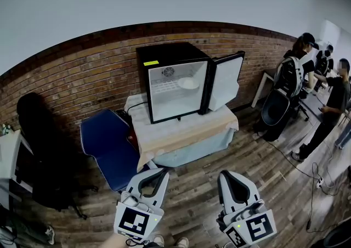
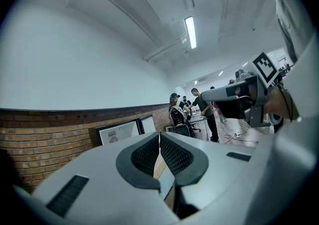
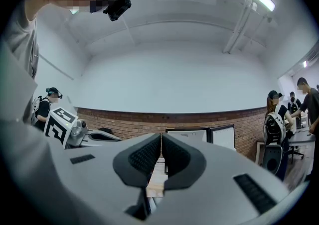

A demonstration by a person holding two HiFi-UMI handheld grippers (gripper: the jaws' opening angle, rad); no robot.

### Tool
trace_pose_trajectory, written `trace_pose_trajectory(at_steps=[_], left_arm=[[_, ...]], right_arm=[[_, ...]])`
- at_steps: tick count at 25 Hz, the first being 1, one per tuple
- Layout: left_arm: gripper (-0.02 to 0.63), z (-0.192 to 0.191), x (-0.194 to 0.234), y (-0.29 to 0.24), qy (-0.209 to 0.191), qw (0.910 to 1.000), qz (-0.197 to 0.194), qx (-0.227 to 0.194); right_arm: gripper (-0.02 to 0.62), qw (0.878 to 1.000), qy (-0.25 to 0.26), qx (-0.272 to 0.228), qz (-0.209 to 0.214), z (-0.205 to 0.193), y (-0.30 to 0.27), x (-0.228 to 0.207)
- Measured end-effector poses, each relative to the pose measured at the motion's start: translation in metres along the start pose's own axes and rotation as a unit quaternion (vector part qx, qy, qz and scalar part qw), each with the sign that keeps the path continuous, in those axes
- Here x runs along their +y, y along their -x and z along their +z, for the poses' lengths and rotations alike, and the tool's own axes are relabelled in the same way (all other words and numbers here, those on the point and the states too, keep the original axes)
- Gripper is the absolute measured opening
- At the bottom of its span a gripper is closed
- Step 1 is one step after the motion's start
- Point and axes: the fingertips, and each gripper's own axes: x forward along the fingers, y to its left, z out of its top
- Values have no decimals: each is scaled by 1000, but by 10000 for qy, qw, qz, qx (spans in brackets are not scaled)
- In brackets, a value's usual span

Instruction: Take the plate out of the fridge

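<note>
**The plate is far ahead, and both my tongs are shut**

My left tongs (image 1: 160, 172) and my right tongs (image 1: 225, 176) are closest to me, low down in the head view. Both point about level at the wall ahead. The left tongs (image 2: 159, 135) are pinched shut with nothing in them. The right tongs (image 3: 161, 135) are pinched shut too, and they hold nothing.

The plate (image 1: 188, 83) is well apart from both tongs, straight ahead. It sits about halfway between them, so I cannot tell which one is nearer. It is round, so it has no long side. It lies flat on the top wire shelf, over to the right, on the door side.

The shelf is inside the black fridge (image 1: 170, 52). The fridge door (image 1: 226, 82) hangs wide open on the right. I see nothing else in the fridge but the plate. The fridge stands on a table (image 1: 189, 131) with a pale cloth over it. A blue chair (image 1: 107, 142) stands just to the left of the table.

I think I must walk closer first. Then I must open my tongs to grab the plate's edge.
</note>
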Motion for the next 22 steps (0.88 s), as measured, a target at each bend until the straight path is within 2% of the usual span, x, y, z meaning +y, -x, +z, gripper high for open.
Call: trace_pose_trajectory(at_steps=[15,22], left_arm=[[21,3,-36,-20,-56,9998,153,98],[21,4,-35,-23,-148,9995,243,101]], right_arm=[[31,9997,-41,39,221,-10,19,-34],[31,9996,-69,-8,272,-12,18,-40]])
